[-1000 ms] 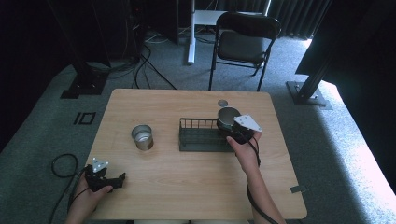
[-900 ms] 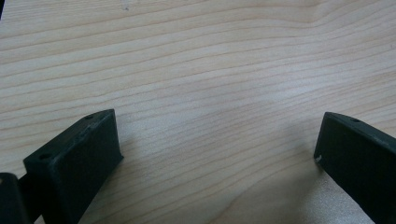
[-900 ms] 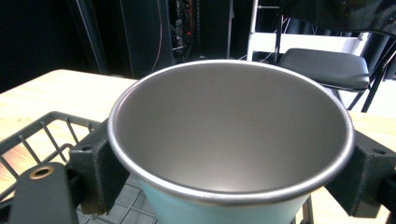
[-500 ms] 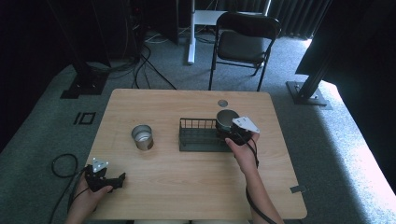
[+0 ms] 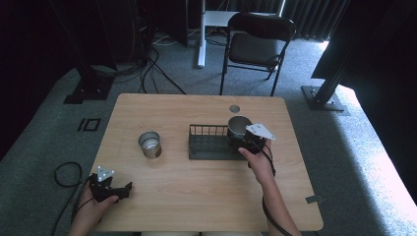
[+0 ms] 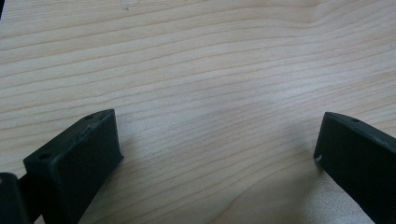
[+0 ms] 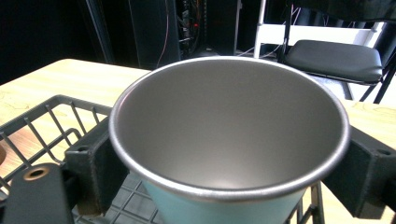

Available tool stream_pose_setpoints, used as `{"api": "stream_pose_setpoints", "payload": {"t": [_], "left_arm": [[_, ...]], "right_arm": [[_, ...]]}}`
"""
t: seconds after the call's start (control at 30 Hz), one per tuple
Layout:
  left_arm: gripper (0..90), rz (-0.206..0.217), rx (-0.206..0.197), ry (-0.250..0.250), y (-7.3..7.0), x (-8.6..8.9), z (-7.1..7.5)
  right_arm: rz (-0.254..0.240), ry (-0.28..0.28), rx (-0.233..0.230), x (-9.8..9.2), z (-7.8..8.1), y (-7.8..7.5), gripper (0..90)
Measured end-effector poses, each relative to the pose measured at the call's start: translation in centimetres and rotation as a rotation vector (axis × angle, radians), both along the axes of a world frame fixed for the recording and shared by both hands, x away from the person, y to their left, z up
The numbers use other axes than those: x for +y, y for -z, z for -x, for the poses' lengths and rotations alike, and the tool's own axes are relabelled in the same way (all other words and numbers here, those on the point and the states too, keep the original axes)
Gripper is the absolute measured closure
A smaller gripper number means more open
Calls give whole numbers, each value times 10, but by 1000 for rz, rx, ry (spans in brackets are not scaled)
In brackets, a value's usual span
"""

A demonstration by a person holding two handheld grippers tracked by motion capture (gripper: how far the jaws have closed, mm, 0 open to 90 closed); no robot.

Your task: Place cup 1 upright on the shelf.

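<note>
A metal cup with a pale blue outside [image 7: 229,140] is held upright by my right gripper [image 7: 229,172], whose black jaws press its two sides. In the high view this cup [image 5: 239,126] hangs over the right end of the black wire basket [image 5: 209,146], with the right gripper [image 5: 251,137] just behind it. A second metal cup [image 5: 149,144] stands on the table left of the basket. My left gripper [image 5: 120,189] rests at the table's front left corner, open, and in its own view the jaws stand wide apart over bare wood [image 6: 219,116].
A small round grommet [image 5: 234,108] sits in the tabletop behind the basket. A black folding chair [image 5: 258,46] stands beyond the far edge. Cables lie on the grey carpet at the left [image 5: 64,172], and dark stand legs flank the table.
The right gripper with the cup has shifted very slightly over the basket's right end. The left gripper has stayed put.
</note>
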State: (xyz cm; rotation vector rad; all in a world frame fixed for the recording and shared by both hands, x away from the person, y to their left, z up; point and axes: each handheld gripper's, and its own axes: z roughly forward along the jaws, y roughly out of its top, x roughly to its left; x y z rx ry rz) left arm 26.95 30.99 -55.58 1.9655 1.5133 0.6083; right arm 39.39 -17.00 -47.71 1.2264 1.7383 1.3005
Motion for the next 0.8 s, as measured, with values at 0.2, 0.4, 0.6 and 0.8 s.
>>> {"api": "stream_pose_setpoints", "payload": {"t": [0.2,0.4,0.6,0.8], "left_arm": [[9,0,0,0,0,0,0],[8,0,0,0,0,0,0],[9,1,0,0,0,0,0],[9,0,0,0,0,0,0]], "right_arm": [[-26,-9,14,-3,4,-1,106],[-20,-27,7,-7,11,-1,106],[7,-51,-1,-12,17,1,106],[14,-56,0,-22,24,3,106]]}}
